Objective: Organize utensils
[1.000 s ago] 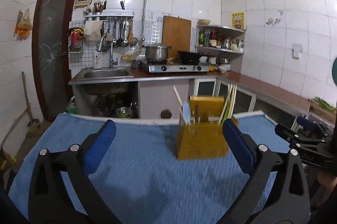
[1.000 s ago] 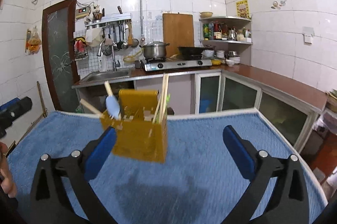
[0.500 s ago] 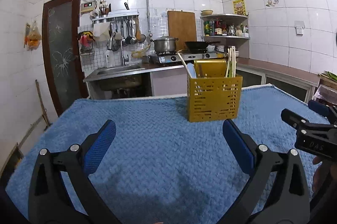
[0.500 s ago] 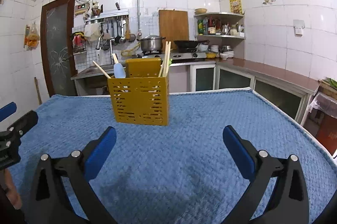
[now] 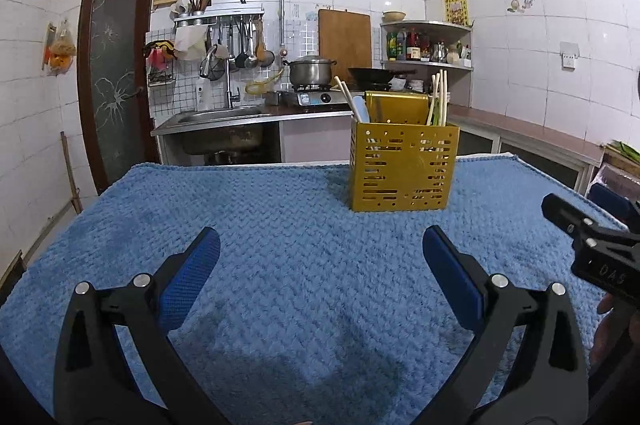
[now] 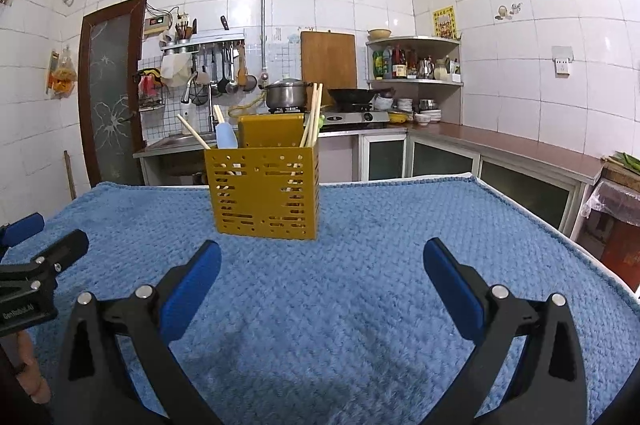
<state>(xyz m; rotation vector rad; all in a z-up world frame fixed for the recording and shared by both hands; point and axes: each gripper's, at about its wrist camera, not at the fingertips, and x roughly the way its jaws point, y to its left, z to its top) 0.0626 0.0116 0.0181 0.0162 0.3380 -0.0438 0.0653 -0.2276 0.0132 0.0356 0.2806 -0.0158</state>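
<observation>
— What are the two grippers doing?

— The left gripper (image 5: 321, 257) is hovering over the blue cloth (image 5: 280, 285) on the counter with its jaws spread wide and nothing between them. The right gripper (image 6: 322, 259) is doing the same, jaws gaping and empty.

— Where is the utensil holder sitting?

— The yellow perforated holder (image 5: 402, 167) is standing upright on the cloth, ahead of the left gripper and a little to its right, well apart from the fingertips. Seen from the right gripper, it is standing ahead and slightly left, nearer but untouched.

— What is sticking out of it?

— Pale chopsticks (image 6: 313, 117) are leaning up from its right compartment, with something green beside them. A light blue spatula (image 6: 226, 136) and further wooden sticks (image 6: 193, 137) are poking out of its left side.

— Are the grippers showing in each other's views?

— Yes, each one is appearing at the edge, level with the other.
</observation>
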